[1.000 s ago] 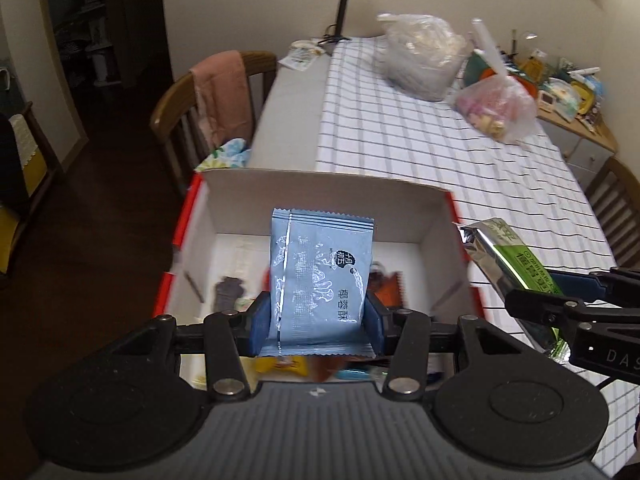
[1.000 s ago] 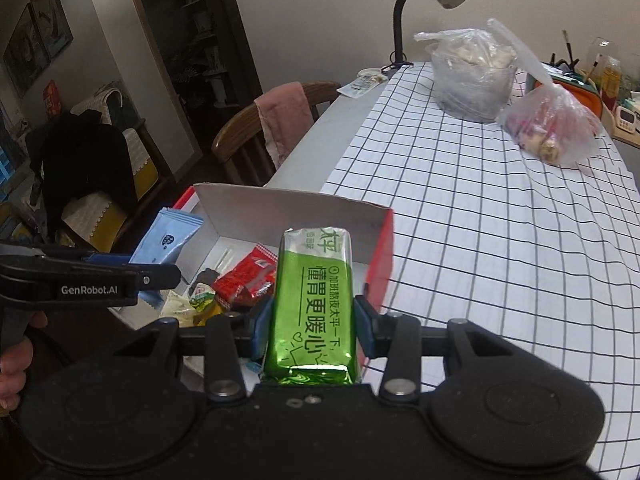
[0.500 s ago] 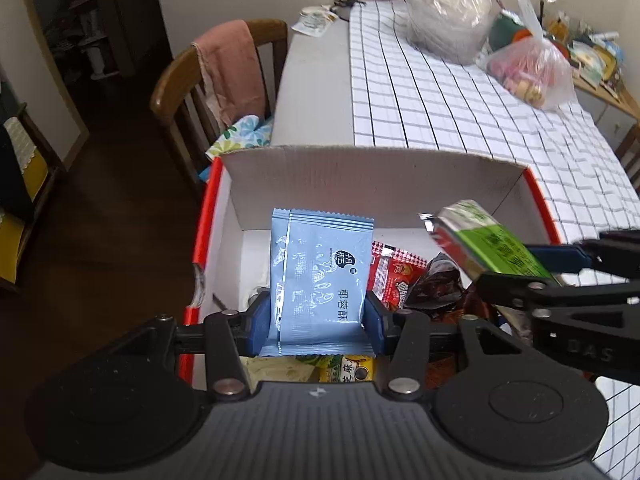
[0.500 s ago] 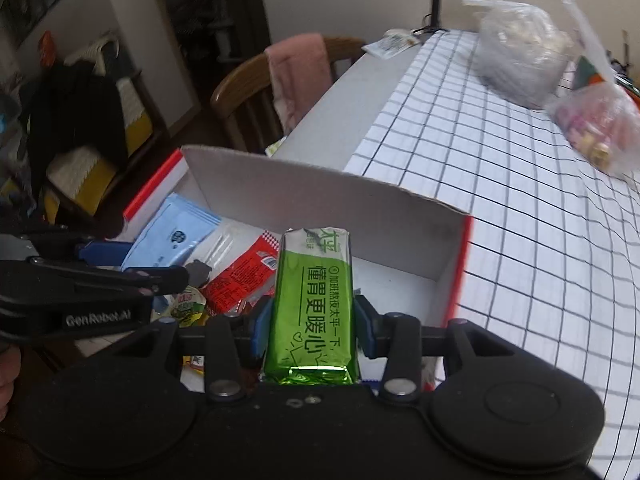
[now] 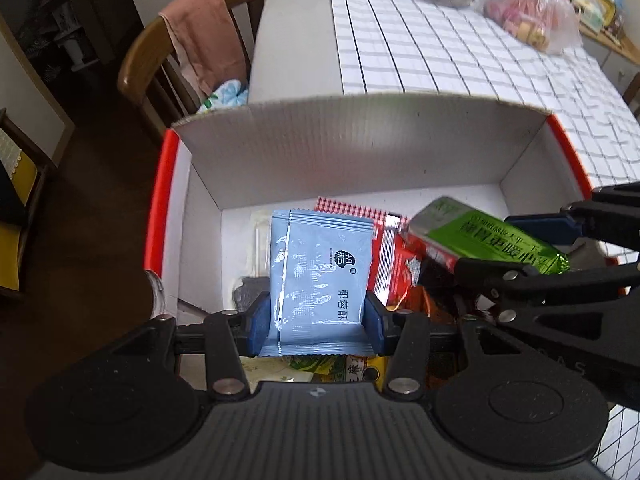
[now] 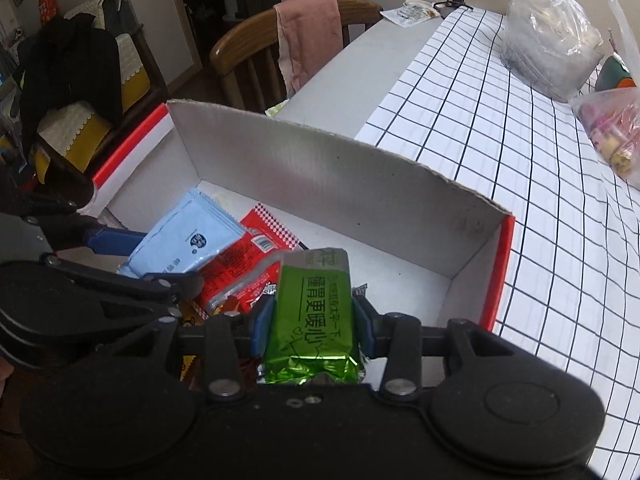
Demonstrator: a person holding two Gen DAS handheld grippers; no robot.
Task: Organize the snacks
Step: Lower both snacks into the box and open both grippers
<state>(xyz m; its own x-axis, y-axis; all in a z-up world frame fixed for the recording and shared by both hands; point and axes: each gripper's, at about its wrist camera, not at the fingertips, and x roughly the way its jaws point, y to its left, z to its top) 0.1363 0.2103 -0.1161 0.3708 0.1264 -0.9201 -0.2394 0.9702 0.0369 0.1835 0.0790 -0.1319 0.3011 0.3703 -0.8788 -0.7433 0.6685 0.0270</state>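
Observation:
A white cardboard box [image 5: 360, 152] with red outer sides stands at the table's near left corner and holds several snack packets. My left gripper [image 5: 318, 320] is shut on a light blue packet [image 5: 320, 272], held upright low inside the box over a red packet [image 5: 394, 256]. My right gripper [image 6: 312, 330] is shut on a green foil packet [image 6: 314, 312], also down inside the box [image 6: 340, 184], right of the blue packet [image 6: 188, 240]. In the left wrist view the green packet [image 5: 492, 240] and the right gripper's black arm enter from the right.
A checked cloth [image 6: 500, 112] covers the table beyond the box. Two plastic bags [image 6: 548, 44] [image 5: 532, 12] sit at the far end. A wooden chair [image 5: 180, 52] with a pink towel stands left of the table. Dark furniture lies further left.
Both grippers have sunk from above the box rim down into the box, each still holding its packet. The box walls now fill more of both views.

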